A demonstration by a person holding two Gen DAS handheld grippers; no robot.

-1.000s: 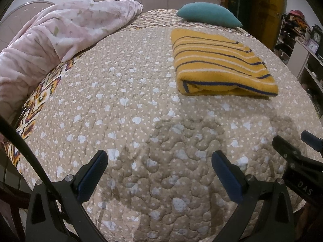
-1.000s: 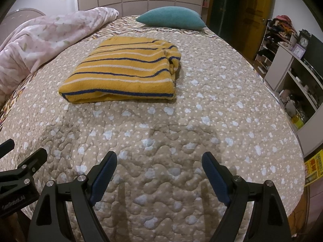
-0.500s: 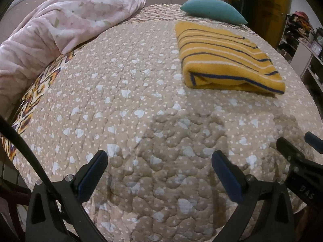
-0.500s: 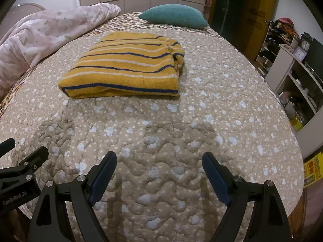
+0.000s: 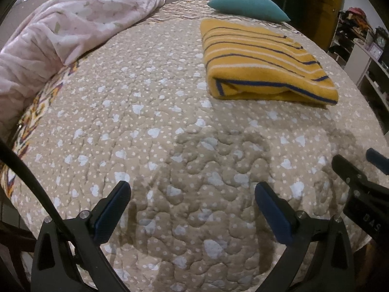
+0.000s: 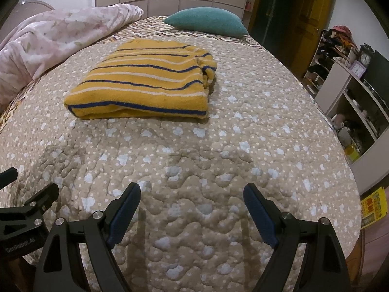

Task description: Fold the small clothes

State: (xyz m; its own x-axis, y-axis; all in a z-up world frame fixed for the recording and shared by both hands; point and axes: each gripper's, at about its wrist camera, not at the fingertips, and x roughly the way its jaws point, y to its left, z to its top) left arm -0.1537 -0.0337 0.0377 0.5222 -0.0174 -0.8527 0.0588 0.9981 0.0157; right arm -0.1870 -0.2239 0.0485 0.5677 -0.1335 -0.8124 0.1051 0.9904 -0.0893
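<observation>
— Where does the folded garment (image 6: 143,85) lie?
— On the quilt (image 6: 218,146), past the middle of the bed, with the pillow (image 6: 206,22) behind it at the far end.
— And to its left?
— The bunched blanket (image 6: 56,41), along the bed's left edge.
— The right?
— Shelves (image 6: 352,80) beside the bed.
— The grippers?
— Left gripper (image 5: 192,202) and right gripper (image 6: 192,199) side by side over the near quilt, well short of the garment

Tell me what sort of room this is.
A home bedroom, most likely. A bed covered by a beige quilted bedspread fills the view, with a teal cushion and a bunched pink floral duvet at its far end, and cluttered open shelves alongside.
</observation>
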